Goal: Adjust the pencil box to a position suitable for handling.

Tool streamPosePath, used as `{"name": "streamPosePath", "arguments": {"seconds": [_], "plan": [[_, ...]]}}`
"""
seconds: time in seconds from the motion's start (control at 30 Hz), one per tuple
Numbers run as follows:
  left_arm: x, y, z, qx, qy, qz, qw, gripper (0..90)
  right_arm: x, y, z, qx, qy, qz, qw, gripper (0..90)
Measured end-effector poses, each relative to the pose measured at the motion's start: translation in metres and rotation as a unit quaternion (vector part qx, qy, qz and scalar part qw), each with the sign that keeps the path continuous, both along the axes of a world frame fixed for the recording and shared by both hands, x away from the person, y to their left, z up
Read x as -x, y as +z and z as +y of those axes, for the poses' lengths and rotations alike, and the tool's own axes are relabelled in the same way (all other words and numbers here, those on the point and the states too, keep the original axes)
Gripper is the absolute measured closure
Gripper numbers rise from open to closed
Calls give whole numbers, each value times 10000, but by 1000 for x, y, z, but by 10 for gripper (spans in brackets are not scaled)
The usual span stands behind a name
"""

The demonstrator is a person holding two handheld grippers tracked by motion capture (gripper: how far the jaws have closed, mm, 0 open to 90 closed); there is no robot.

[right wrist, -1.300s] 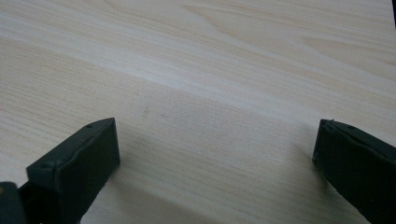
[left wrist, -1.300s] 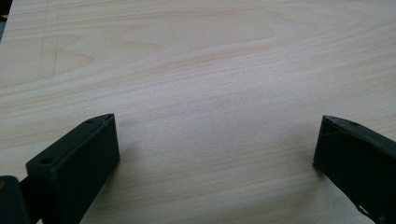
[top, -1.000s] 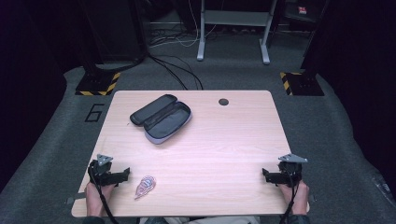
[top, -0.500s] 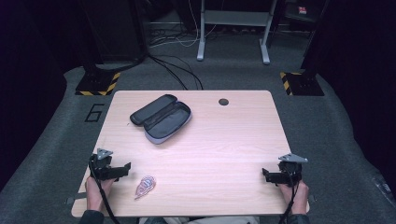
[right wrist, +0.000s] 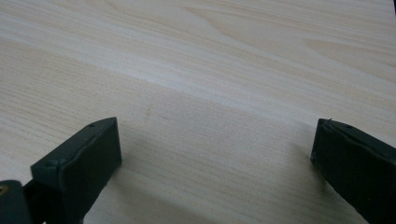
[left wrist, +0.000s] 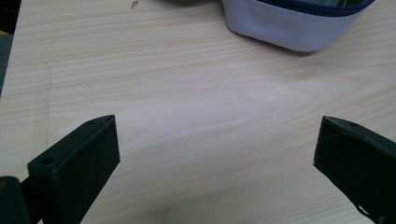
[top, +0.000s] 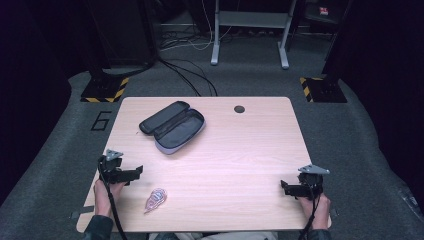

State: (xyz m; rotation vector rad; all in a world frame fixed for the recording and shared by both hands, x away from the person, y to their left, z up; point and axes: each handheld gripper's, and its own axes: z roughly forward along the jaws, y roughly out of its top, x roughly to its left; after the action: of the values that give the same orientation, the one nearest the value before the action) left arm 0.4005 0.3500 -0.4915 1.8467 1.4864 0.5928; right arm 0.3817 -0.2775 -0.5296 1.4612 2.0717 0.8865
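Open pencil case [top: 173, 127]: I see a soft oblong zip case, dark outside with a pale lilac-grey wall and blue zipper, lying unzipped with its lid folded back flat on the bench [top: 250, 150]. It sits ahead of my left tongs [top: 131, 173], slightly to their right, and well apart from my right tongs [top: 286, 187]. In the left gripper view its rounded pale end [left wrist: 292, 25] lies beyond the spread jaws. Small pink-and-clear wrapped item [top: 155, 199]: lies flat just right of my left tongs, nearer me; detail too small to tell.
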Motion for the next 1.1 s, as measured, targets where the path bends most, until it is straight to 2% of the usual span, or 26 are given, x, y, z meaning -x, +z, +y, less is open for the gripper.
{"name": "streamPosePath", "arguments": {"seconds": [0.07,0.3,0.57,0.63,0.97,1.0,1.07,1.1], "plan": [[-3,3,0,20,-28,36,10000,1,0,0,0,-1,0,-4,10000,13],[-15,12,-4,-22,-35,-37,10000,2,0,0,0,-13,-1,-22,10000,14],[-30,21,-11,78,-99,-7,9999,2,0,0,0,-10,16,-35,10000,19],[-35,22,-12,15,-113,7,9999,2,0,0,0,-10,16,-36,10000,20],[-53,30,-22,-21,-81,47,10000,2,0,0,0,11,47,-14,10000,23],[-56,30,-23,2,-80,-8,10000,2,0,0,0,13,49,-19,10000,23],[-59,32,-26,-48,-107,40,9999,2,0,0,0,14,54,-4,10000,23],[-60,31,-27,-40,-105,-1,9999,2,0,0,0,9,47,-20,10000,23]]}}
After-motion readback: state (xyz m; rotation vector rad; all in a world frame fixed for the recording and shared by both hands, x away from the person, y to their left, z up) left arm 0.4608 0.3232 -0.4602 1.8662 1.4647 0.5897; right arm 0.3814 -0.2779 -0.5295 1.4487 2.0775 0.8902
